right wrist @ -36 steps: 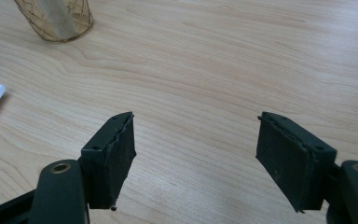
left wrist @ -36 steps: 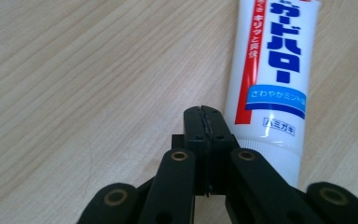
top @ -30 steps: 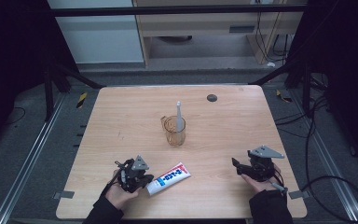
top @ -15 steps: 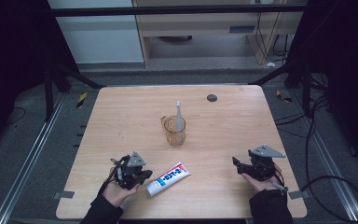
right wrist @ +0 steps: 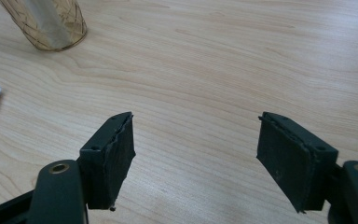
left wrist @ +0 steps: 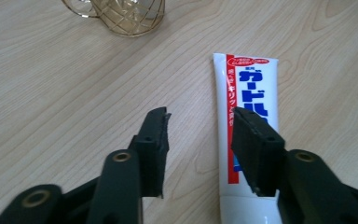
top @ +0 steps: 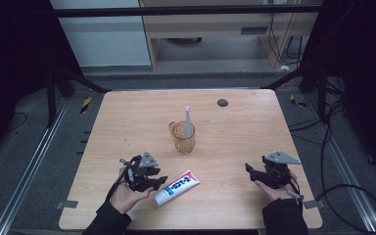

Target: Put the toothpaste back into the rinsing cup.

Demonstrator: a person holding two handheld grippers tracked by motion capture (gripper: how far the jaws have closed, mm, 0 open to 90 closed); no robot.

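A white toothpaste tube [top: 176, 186] with red and blue print lies flat near the table's front edge. My left gripper [top: 161, 181] hovers at its left end, held in a hand. In the left gripper view the gripper [left wrist: 200, 116] has just been opening its jaws. They stand apart over bare wood, and the tube [left wrist: 249, 88] runs beneath the right-hand jaw without being pinched. An amber see-through cup [top: 183, 138] with a white toothbrush [top: 187, 117] upright in it stands mid-table. My right gripper [top: 250, 170] rests at the front right, and its jaws [right wrist: 196, 116] are wide open with nothing between them.
A small dark disc [top: 222, 102] sits near the table's far edge. The cup's base [left wrist: 121, 16] lies ahead of the left gripper, and the cup [right wrist: 46, 25] is at the upper left in the right gripper view. A dark frame and cables surround the wooden table [top: 127, 122].
The left gripper has lifted a little beside the tube and its jaws have spread apart. The tube, the cup and the right gripper have stayed in place.
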